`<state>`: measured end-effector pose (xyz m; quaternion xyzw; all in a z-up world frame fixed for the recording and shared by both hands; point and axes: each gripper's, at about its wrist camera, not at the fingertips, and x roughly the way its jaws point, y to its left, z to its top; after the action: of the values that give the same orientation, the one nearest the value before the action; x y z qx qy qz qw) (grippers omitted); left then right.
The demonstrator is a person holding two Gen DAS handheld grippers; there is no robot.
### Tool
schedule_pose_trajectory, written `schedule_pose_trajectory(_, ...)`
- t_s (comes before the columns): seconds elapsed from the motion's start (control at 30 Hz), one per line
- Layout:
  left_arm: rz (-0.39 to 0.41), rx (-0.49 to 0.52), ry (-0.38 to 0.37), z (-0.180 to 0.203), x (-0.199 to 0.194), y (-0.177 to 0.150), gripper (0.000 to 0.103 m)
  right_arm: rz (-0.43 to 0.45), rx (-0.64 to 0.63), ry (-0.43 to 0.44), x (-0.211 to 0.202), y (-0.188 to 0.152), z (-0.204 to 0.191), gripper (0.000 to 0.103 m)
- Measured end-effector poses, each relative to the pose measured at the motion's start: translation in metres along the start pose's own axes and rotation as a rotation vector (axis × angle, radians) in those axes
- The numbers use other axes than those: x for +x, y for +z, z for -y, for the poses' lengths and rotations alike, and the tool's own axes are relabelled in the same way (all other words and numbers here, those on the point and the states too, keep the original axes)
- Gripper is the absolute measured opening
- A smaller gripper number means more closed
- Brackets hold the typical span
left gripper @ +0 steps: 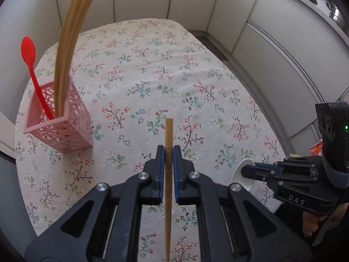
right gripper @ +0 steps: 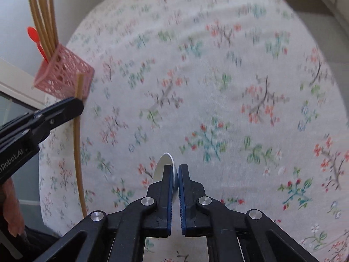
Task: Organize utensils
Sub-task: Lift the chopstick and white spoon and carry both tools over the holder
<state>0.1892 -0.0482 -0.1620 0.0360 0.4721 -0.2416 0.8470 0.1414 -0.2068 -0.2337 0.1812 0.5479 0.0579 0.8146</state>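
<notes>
My left gripper [left gripper: 168,150] is shut on a wooden chopstick [left gripper: 168,135] and holds it above the floral tablecloth [left gripper: 152,76]; the chopstick also shows in the right wrist view [right gripper: 78,131]. A pink lattice utensil holder [left gripper: 63,128] stands at the left with several wooden chopsticks [left gripper: 69,43] and a red spoon [left gripper: 29,54] in it. It shows in the right wrist view [right gripper: 65,76] at the upper left. My right gripper [right gripper: 176,168] is shut on a white spoon [right gripper: 162,168], seen at the right in the left wrist view [left gripper: 242,174].
White cabinet panels [left gripper: 272,50] curve around the far and right sides of the table. The table's left edge [right gripper: 41,163] drops off close to the holder. A bright orange packet [left gripper: 316,147] sits behind the right gripper.
</notes>
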Motion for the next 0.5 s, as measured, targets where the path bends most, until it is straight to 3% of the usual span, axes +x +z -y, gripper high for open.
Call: schedule_pose_trajectory(0.5,0.323,-0.091,0.040,-0.034,-0.082,0.022,0.008,0.279,-0.123,-0.035,-0.062,0.043,-0.065,0.005)
